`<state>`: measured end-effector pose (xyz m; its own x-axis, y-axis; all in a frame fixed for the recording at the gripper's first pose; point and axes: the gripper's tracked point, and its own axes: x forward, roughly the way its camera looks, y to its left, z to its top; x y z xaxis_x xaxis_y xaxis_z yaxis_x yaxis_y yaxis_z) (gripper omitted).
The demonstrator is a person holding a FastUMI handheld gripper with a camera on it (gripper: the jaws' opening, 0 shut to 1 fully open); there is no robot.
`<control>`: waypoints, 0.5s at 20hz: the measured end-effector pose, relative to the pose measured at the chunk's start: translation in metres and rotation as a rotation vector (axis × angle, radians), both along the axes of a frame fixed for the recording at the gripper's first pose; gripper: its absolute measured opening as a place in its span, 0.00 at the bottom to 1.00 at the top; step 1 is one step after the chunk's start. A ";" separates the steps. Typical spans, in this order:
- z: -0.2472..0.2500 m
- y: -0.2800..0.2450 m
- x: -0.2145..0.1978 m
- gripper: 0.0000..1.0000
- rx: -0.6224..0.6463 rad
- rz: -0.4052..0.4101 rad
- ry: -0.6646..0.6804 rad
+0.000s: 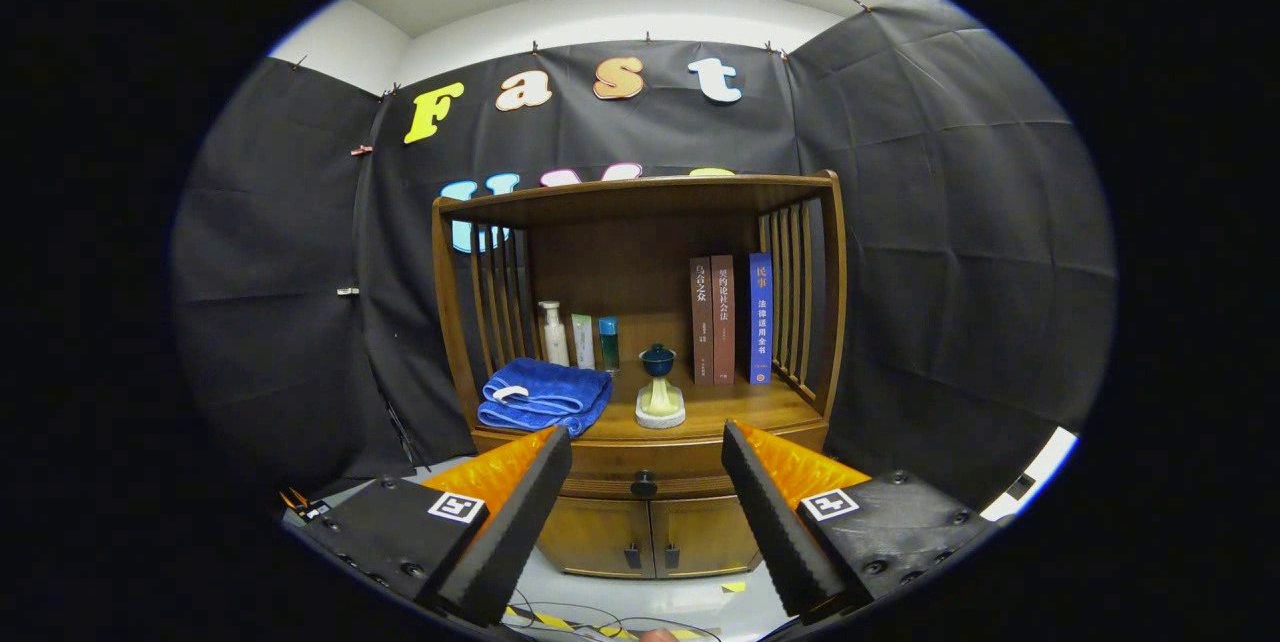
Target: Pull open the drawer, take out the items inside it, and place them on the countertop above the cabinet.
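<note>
Spread wide, my gripper [647,452] holds nothing; its two fingers frame the wooden cabinet [640,522] ahead, and the dark round knob [644,483] of the drawer [650,462] sits between the fingertips and beyond them, a little way off.

That drawer lies flush in its front, just under the countertop [720,407] and above the two small doors [650,534]. Shut like this, the scene fits a drawer yet to be pulled as well as one emptied and pushed back, since a folded blue towel [545,395] and a small blue-topped stand on a pale base [660,392] already lie on the countertop; whether either came from inside I cannot tell. What the drawer holds is hidden.

As for handling, I judge the drawer to be stiff solid wood, likely moderate in weight and sliding with some friction. Its knob is the one place to grip: small, round, probably smooth, so my fingers would need to close squarely on its sides, behind the head, or they may slip off under a pull. A straight pull toward me should keep it from jamming. I'd expect the towel to be soft and light and to sag if pinched at an edge; the stand looks top-heavy and breakable.

Farther back stand three bottles [580,337] at the left and three books [731,319] at the right.
</note>
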<state>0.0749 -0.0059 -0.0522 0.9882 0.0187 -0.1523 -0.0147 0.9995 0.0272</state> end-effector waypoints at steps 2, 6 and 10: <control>0.000 0.000 0.000 0.99 0.000 0.001 0.000; 0.000 0.000 0.000 0.99 0.003 0.001 0.002; -0.002 -0.001 0.000 0.99 0.004 0.000 0.005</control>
<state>0.0747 -0.0072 -0.0538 0.9874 0.0188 -0.1571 -0.0140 0.9994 0.0312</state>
